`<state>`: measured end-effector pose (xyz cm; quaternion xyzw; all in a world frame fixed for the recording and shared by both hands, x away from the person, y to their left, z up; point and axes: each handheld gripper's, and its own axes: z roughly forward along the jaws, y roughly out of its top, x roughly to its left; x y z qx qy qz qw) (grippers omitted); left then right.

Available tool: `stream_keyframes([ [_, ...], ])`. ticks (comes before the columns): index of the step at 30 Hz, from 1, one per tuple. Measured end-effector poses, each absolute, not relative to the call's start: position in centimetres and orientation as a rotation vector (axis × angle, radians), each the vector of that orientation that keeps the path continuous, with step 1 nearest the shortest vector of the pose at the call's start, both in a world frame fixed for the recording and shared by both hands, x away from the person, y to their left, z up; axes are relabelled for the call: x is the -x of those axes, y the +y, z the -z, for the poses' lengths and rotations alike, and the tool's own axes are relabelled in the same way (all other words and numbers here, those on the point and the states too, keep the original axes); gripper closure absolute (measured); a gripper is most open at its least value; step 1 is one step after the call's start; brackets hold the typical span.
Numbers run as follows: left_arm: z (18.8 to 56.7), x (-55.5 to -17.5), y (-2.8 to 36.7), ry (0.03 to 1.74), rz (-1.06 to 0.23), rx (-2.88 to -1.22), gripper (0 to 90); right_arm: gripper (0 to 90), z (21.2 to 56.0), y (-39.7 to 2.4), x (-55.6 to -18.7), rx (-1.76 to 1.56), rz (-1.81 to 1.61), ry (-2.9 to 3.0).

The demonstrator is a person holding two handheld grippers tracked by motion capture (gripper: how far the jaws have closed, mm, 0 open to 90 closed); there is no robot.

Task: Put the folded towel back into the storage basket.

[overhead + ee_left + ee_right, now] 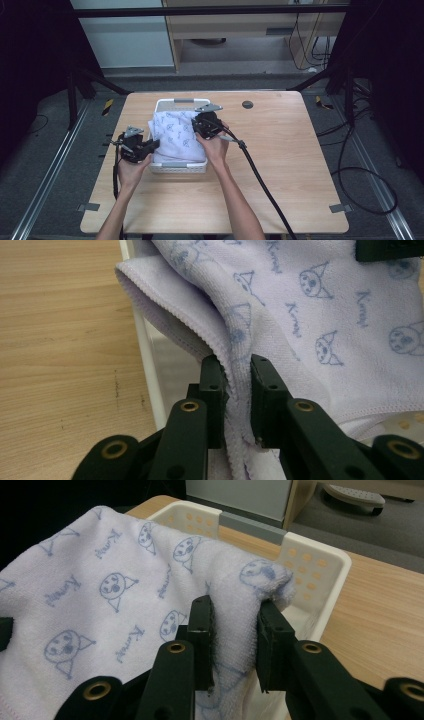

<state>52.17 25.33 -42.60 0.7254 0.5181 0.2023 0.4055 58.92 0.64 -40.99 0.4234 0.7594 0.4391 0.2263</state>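
- High view: a pale lilac towel [175, 135] lies draped over a white basket [179, 167] on the tabletop [280, 165], between the left tongs [150, 146] and the right tongs [199, 126].
- Left gripper view: the left tongs [238, 390], nearly closed, pinch the towel's [320, 315] hemmed edge; blue cat faces and script reading roughly "Kimi" sit beyond them.
- Right gripper view: the right tongs [235, 635] clamp a thick fold of towel [100, 595], with the basket's [310, 575] perforated wall just behind.

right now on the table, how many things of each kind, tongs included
towel: 1
basket: 1
tongs: 2, left tongs and right tongs, each shut on the towel
black round cap set in the table top: 1
total: 5
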Motion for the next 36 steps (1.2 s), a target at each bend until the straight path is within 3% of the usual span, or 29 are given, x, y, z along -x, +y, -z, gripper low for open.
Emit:
stream_keyframes([
  [22,43.7,-52.8,25.2,1.357,-0.482,-1.878,76.7,70.8,43.3,1.2,-59.5,-1.188,-1.118,2.132],
  [36,43.5,-52.8,25.3,1.366,-0.503,-1.861,72.2,64.9,43.9,1.3,-59.7,-1.173,-1.054,2.163],
])
